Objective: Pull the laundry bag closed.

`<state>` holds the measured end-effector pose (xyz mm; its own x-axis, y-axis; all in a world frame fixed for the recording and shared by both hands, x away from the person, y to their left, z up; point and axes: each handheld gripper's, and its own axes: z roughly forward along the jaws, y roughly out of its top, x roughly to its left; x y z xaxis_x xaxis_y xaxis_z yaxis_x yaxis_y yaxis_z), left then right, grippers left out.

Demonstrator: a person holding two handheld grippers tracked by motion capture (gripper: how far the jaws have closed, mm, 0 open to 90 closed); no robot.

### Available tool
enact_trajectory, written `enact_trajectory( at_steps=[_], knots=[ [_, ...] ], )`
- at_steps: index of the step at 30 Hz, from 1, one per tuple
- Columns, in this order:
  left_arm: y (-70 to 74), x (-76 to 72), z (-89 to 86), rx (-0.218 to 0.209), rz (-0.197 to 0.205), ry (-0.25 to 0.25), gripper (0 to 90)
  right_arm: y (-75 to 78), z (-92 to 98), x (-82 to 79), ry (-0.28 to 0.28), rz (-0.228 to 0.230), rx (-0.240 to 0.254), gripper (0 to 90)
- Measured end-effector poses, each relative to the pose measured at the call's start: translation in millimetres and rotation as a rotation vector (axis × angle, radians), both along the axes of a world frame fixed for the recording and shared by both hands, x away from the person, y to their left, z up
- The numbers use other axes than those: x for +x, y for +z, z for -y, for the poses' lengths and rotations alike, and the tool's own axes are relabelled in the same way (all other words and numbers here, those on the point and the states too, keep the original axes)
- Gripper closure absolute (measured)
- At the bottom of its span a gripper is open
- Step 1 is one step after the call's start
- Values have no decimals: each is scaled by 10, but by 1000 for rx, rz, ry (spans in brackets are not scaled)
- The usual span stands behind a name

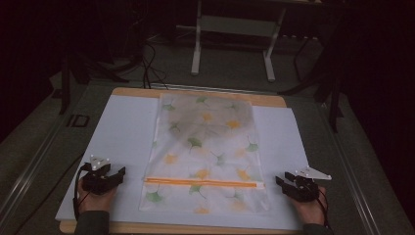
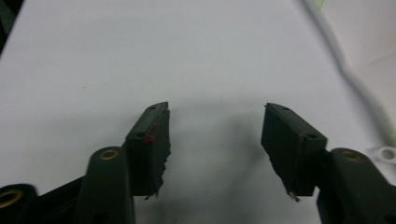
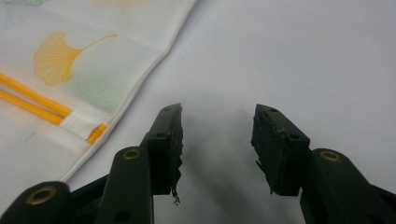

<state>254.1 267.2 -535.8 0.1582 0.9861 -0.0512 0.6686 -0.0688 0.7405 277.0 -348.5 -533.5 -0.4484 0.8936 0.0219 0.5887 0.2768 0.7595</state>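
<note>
A leaf-printed mesh bag [image 1: 203, 152] with an orange zipper [image 1: 200, 183] lies flat mid-surface [image 1: 122, 137]. The left hand-held gripper [image 1: 116, 175] and right hand-held gripper [image 1: 284, 180] flank it, jaws wide, empty.

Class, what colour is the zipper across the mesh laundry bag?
Orange, clearest in the right gripper view: the zipper crosses the mesh laundry bag.
</note>
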Motion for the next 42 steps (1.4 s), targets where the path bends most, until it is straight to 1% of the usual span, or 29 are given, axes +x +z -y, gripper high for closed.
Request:
enact_trajectory(
  at_steps=[2, 3, 4, 5, 8, 12, 14, 15, 17, 19, 21, 23, 24, 25, 26, 28, 29, 33, 40, 42],
  knots=[
    [33, -27, -13, 6, 21, -7, 463, 5, -19, -2, 11, -1, 2, 528],
    [43, -43, -21, -4, 27, -18, 470, 8, -31, -4, 16, -2, 2, 536],
    [47, -54, -22, -16, 29, -30, 482, 15, -41, -5, 20, -3, -4, 545],
    [53, -66, -19, -16, 22, -38, 486, 22, -52, -8, 30, -5, -6, 560],
    [69, -81, -6, -10, 26, -44, 485, 49, -81, -15, 49, -3, -21, 562],
    [84, -89, 4, -7, 30, -61, 490, 67, -100, -17, 64, -10, -25, 564],
    [91, -93, 4, -9, 28, -72, 528, 65, -115, -14, 70, -22, -29, 570],
    [93, -97, 2, -7, 33, -77, 547, 65, -125, -14, 71, -29, -35, 576],
    [96, -103, -7, -8, 35, -88, 573, 65, -149, -15, 82, -31, -46, 578],
    [97, -119, -11, -6, 45, -96, 587, 79, -174, -18, 91, -33, -54, 578],
    [100, -136, -19, -16, 56, -106, 599, 96, -191, -23, 98, -32, -56, 577],
    [100, -136, -19, -16, 56, -106, 601, 106, -198, -25, 107, -29, -57, 577],
    [103, -146, -30, -36, 61, -117, 601, 106, -198, -25, 107, -29, -57, 577],
    [97, -144, -31, -35, 62, -128, 609, 129, -230, -31, 125, -26, -59, 577],
    [91, -140, -24, -25, 62, -136, 602, 133, -241, -30, 131, -27, -62, 576],
    [88, -138, -11, -16, 61, -142, 603, 136, -252, -29, 134, -27, -65, 576],
    [89, -133, 8, -13, 58, -161, 608, 140, -270, -27, 139, -27, -71, 571],
    [92, -134, 32, -1, 56, -177, 608, 149, -300, -25, 148, -28, -72, 568],
    [103, -137, 28, -13, 58, -177, 605, 179, -356, -31, 165, -24, -80, 565],
    [89, -123, 24, -15, 38, -190, 595, 197, -394, -26, 174, -18, -88, 569]
  ],
)
